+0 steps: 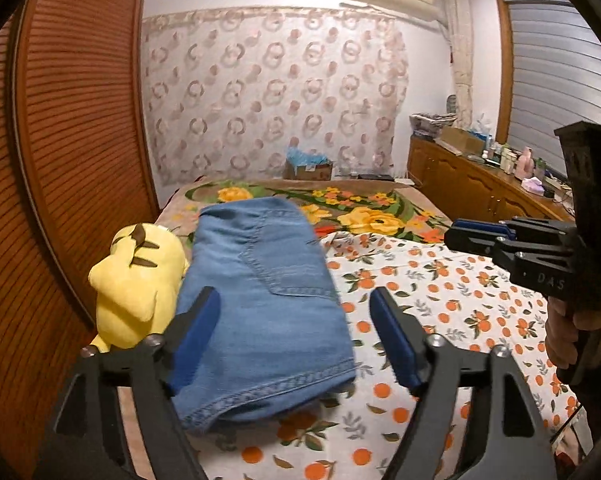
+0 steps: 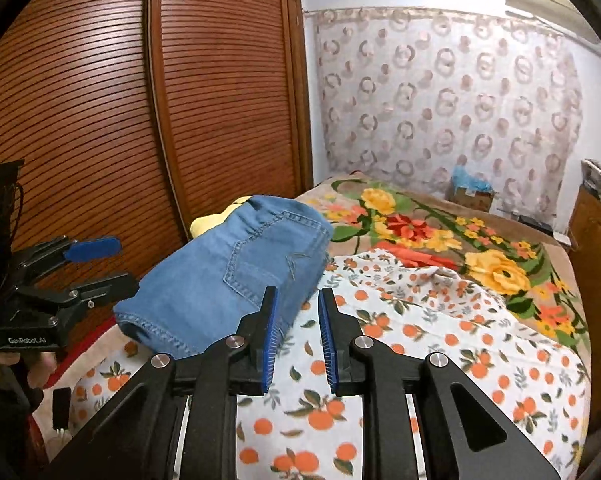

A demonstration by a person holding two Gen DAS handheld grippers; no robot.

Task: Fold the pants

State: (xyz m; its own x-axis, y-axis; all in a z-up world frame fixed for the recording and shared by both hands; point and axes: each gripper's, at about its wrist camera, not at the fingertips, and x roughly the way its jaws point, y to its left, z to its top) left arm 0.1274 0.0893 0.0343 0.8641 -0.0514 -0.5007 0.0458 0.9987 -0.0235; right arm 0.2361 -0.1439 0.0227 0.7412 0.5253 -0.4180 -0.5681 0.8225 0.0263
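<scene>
Here, near to far:

Left gripper [image 1: 294, 336]: jaws spread wide, nothing between the blue pads; the near hem of the pants shows in the gap below them, untouched.
Right gripper [image 2: 298, 344]: jaws a narrow gap apart, released, holding nothing; the orange-print sheet shows through the gap.
Writing, left tool: "GenRobot.AI" in white on its black body, read from the right wrist view.
Writing, right tool: "D A S" in pale letters on its black body, read from the left wrist view; anything further is cut off.
Hand [image 1: 572, 328]: wrapped round the right tool's grip at the right edge.
Pants [image 1: 256, 300]: blue denim, folded into a compact stack, back pocket uppermost, lying on the left part of the bed.
Sheet [image 1: 440, 292]: white with oranges and leaves, under the pants and spreading right.
Plush toy [image 1: 136, 280]: yellow with brown stripes, touching the pants' left side.
Blanket [image 2: 496, 268]: brown with large yellow and red flowers, beyond the sheet.
Wardrobe doors [image 2: 100, 100]: slatted brown wood, along the left.
Cardboard box [image 1: 308, 170]: far end of the bed, label too small to read.
Curtain [image 1: 272, 92]: ring pattern, far wall.
</scene>
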